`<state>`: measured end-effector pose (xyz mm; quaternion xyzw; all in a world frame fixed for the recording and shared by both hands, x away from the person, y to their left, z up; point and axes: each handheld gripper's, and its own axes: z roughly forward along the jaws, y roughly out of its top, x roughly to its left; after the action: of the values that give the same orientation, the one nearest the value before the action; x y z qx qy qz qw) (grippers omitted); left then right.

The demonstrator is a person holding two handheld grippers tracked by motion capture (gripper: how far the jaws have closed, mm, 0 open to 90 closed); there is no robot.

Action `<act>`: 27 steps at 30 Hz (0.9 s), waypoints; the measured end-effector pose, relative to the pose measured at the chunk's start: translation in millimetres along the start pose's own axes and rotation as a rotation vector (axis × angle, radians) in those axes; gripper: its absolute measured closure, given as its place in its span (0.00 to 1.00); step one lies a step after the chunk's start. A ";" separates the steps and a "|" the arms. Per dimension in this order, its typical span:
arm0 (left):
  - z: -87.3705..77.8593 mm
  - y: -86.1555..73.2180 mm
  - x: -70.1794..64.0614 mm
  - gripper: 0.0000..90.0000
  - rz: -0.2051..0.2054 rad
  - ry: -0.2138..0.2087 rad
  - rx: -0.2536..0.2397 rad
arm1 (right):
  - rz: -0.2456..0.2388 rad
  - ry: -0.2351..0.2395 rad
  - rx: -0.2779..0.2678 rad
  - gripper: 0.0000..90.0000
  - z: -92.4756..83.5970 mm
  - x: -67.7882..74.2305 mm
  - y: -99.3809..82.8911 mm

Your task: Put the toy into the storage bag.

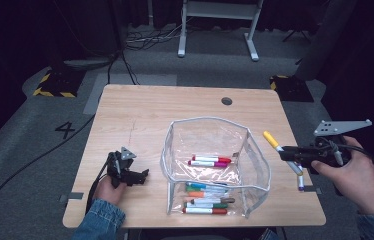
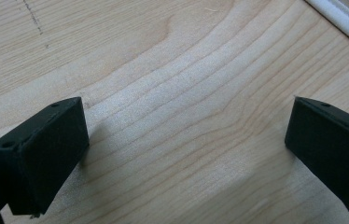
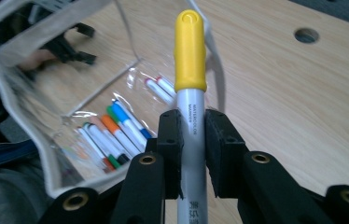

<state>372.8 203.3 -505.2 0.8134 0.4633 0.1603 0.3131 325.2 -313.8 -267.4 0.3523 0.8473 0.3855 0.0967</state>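
Pads (image 3: 170, 140) clamp one yellow-capped marker (image 3: 191, 84); one clear pouch (image 1: 255, 172).

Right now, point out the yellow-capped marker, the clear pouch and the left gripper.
yellow-capped marker (image 3: 190, 46), right gripper view, on its cap.
clear pouch (image 1: 210, 119), high view, on its far rim.
left gripper (image 1: 144, 174), high view, between its fingertips.

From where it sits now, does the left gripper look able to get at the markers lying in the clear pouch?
Probably yes. The left gripper rests open on the table just left of the clear pouch, holding nothing. The pouch gapes open at the top, so its markers look reachable from above, over the near wall.
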 end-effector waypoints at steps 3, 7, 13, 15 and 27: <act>0.0 0.0 0.0 0.00 0.000 0.000 0.000 | -0.052 0.031 0.007 0.86 2.8 13.1 16.0; 0.0 0.0 0.1 0.00 0.001 0.000 0.000 | -0.131 0.076 0.033 0.86 12.2 31.5 38.5; 0.0 0.1 0.1 0.00 0.001 0.000 0.000 | -0.229 0.162 0.088 0.86 38.4 54.5 63.1; 0.0 0.0 0.1 0.00 0.001 0.000 0.000 | -0.257 0.189 0.116 0.86 52.0 61.9 70.0; 0.0 0.0 0.1 0.00 0.001 0.000 0.000 | -0.387 0.331 0.286 0.86 129.0 88.3 72.4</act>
<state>372.9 203.3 -505.2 0.8136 0.4631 0.1603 0.3131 354.4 -146.1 -293.9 0.1264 0.9488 0.2888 -0.0216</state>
